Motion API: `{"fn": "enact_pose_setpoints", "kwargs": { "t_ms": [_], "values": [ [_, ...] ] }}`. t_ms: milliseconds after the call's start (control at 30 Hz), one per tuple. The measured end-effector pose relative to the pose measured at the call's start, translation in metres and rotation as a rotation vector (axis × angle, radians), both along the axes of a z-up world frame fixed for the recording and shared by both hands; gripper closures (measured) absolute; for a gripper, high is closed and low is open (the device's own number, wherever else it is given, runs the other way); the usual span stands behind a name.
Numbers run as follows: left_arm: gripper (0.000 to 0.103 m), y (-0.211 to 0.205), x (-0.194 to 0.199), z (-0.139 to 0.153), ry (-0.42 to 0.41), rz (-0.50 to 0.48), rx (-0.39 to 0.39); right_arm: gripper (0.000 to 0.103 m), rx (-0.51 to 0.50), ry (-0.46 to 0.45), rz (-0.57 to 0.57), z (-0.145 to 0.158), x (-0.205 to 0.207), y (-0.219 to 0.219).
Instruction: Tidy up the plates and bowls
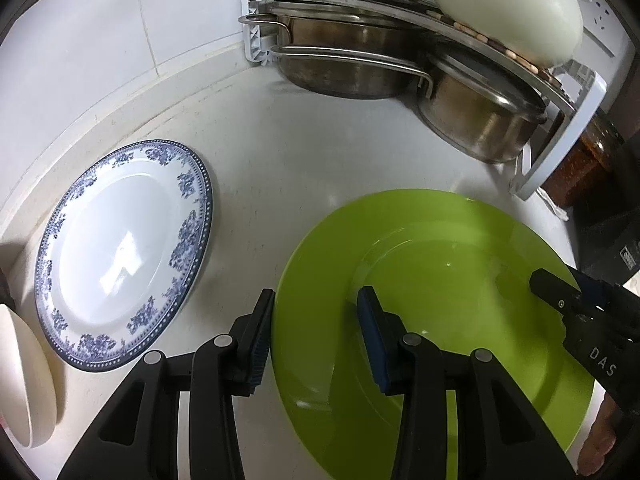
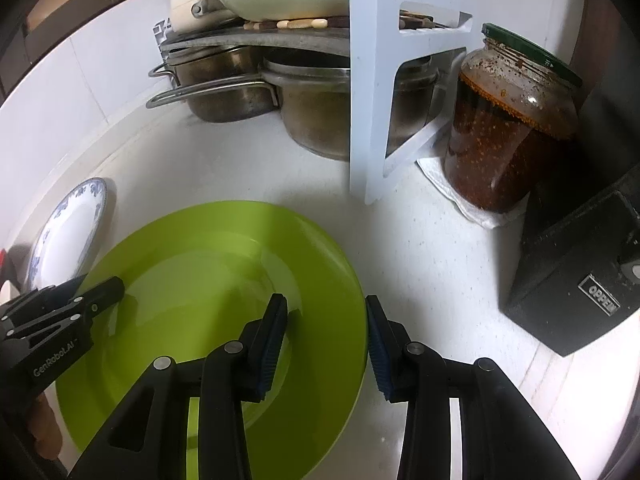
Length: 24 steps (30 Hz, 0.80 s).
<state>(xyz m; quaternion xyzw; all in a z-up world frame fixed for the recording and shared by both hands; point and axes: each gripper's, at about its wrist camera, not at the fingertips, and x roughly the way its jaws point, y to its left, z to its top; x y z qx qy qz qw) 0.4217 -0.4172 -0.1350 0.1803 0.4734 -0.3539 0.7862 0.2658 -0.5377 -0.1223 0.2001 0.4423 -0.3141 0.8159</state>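
The green plate [image 1: 436, 304] lies flat on the white desk [image 1: 256, 128], and both tools straddle its rim from opposite sides. The left tool [image 1: 316, 336] is spread wide: 1 finger sits outside the plate's left edge and the other hangs over the plate's inner slope, with the rim passing between them. Whether either pad touches the plate cannot be told. The right tool [image 2: 326, 344] is spread the same way at the plate's right edge, 1 finger over the well and the other just outside the rim, over the bare desk.

To the left of the left tool, apart from the green plate, a blue-and-white plate [image 1: 124, 252] rests on the desk near the wall. Further left, at the frame's edge, part of a cream bowl [image 1: 24, 376] shows.

Ahead of both tools stands a white rack [image 2: 370, 80] with 2 steel pots [image 1: 348, 68] tucked under its shelf and cream-coloured cookware [image 1: 508, 8] on top. Ahead and to the right of the right tool, a glass jar [image 2: 508, 120] of dark red sauce with a green lid stands on a folded paper towel [image 2: 472, 204], just beside the rack's leg. A black box [image 2: 576, 276] sits to the right of that tool.
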Motion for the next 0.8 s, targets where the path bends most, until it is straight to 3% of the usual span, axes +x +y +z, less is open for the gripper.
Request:
{"fn": "enact_pose_setpoints", "kwargs": {
  "t_ms": [367, 800],
  "values": [
    [0.061, 0.008, -0.008, -0.007, 0.052, -0.012, 0.045, 0.062, 0.054, 0.066, 0.017, -0.007, -0.006, 0.009],
    [0.062, 0.038, -0.026, 0.019, 0.018, 0.031, -0.008, 0.062, -0.003, 0.032, 0.023, 0.013, -0.018, 0.035]
  ]
}}
